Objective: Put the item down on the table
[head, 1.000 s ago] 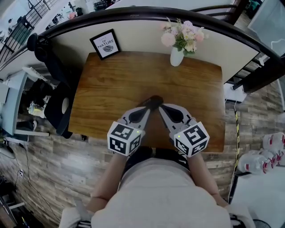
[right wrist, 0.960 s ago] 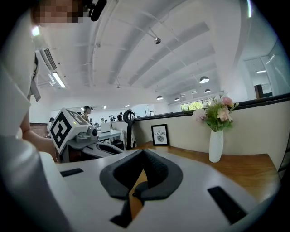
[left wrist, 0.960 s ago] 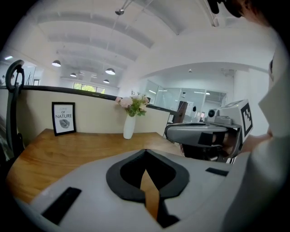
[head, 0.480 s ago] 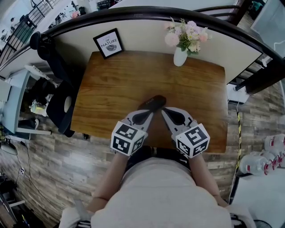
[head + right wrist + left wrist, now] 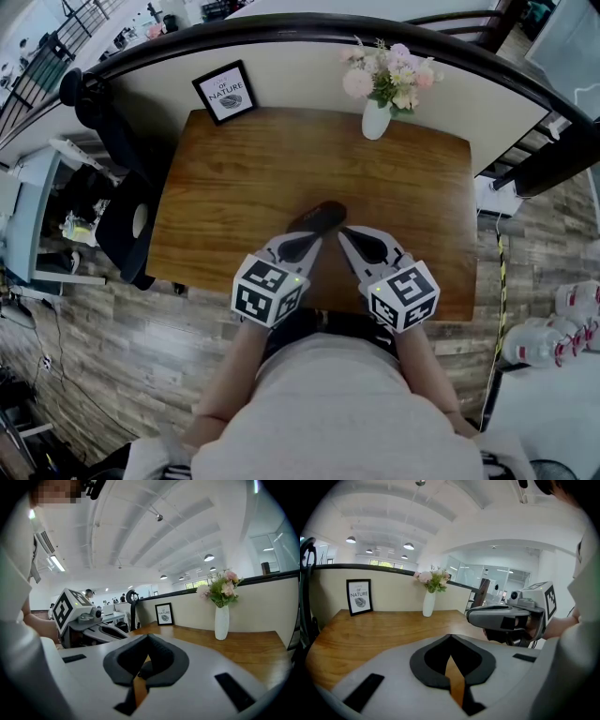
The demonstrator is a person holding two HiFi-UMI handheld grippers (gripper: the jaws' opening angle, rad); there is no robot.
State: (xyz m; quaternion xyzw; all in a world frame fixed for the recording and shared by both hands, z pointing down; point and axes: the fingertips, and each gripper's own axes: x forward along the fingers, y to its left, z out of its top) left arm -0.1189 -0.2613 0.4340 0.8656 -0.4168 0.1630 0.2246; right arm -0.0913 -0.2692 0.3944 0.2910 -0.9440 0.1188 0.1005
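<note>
My left gripper [image 5: 450, 636] has its jaws pressed together with nothing in them. The tips of my right gripper [image 5: 147, 638] meet too. The dark item [image 5: 319, 217] lies on the wooden table [image 5: 234, 187] just past both tips, but I cannot tell whether they touch it. A framed sign [image 5: 223, 92] reading "OF NATURE" and a white vase [image 5: 375, 120] of flowers stand along the far edge, with bare wood between them and me. Both grippers angle inward, tilted slightly down.
</note>
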